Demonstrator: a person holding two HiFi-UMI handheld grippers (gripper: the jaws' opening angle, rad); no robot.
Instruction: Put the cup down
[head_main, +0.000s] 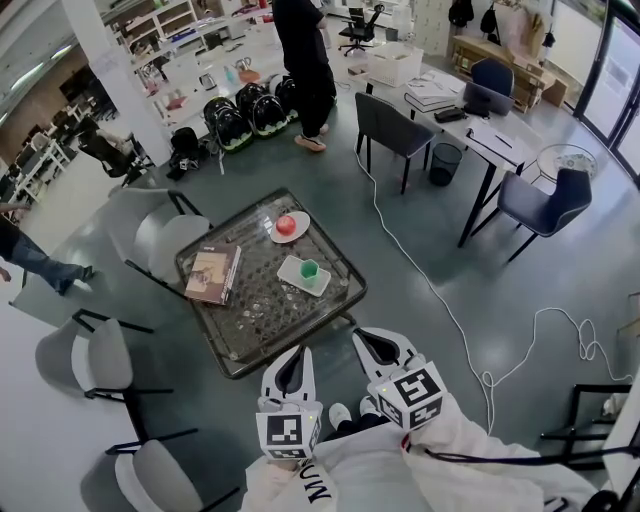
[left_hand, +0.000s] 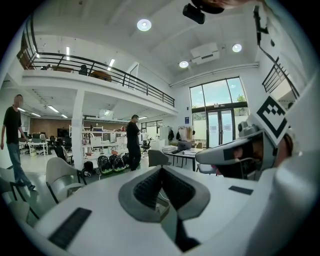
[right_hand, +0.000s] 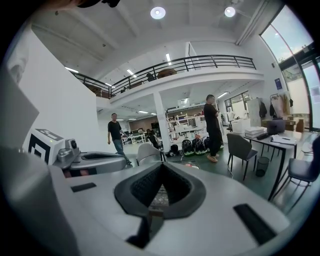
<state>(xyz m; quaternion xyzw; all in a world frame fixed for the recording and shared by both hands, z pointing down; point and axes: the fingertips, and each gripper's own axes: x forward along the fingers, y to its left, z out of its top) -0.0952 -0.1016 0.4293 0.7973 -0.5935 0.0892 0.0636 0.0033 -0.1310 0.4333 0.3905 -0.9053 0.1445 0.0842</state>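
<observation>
Head view: the green cup (head_main: 309, 269) stands upright on a white square dish (head_main: 292, 272) on the glass tabletop (head_main: 260, 320), contents not readable from here. A red fruit (head_main: 286, 225) sits on a round plate (head_main: 303, 228) just beyond. We judge the cup is already down, so the left gripper (head_main: 292, 372) and right gripper (head_main: 378, 347), both off the near edge, need only keep clear.

Left gripper view: the left gripper (left_hand: 162, 167) has its jaws together, with nothing between them.

Right gripper view: the right gripper (right_hand: 162, 164) is likewise closed and empty.

The table (head_main: 262, 312) has a shiny clear glass top in a dark metal frame. The left gripper (left_hand: 161, 169) and right gripper (right_hand: 162, 166) have matt white plastic shells with ribbed black pads (left_hand: 147, 189).
</observation>
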